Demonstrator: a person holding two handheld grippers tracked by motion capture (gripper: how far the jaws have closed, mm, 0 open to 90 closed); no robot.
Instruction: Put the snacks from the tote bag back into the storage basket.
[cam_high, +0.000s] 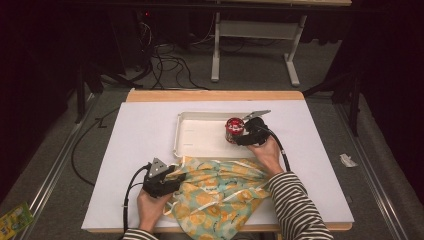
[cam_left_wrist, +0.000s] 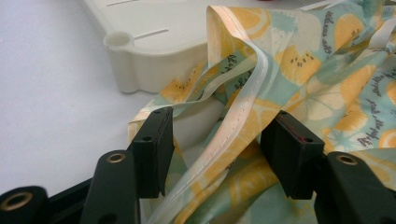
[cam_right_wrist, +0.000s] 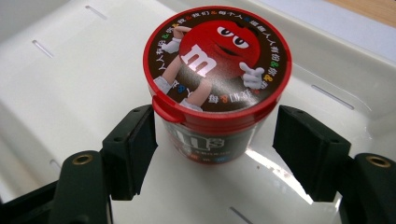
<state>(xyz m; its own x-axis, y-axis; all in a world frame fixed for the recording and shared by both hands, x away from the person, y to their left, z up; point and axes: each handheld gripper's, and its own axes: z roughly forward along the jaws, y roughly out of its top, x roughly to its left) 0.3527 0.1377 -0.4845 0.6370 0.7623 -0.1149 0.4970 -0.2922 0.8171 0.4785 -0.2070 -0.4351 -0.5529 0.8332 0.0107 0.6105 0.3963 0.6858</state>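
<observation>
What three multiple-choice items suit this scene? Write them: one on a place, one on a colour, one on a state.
1. Where does the candy tub stand?
A. on the floor
B. in the white tray
C. on the bare table

2. What colour is the tub's lid?
A. blue
B. green
C. red

3. How does the left gripper stand?
A. open, with a fold of the cloth between its jaws
B. shut tight on the tray's rim
C. lifting the tub

Key: 1 B, the tray's white floor shows all around the tub. 2 C, its rim is red. 3 A, both pads stand apart from the fold.
</observation>
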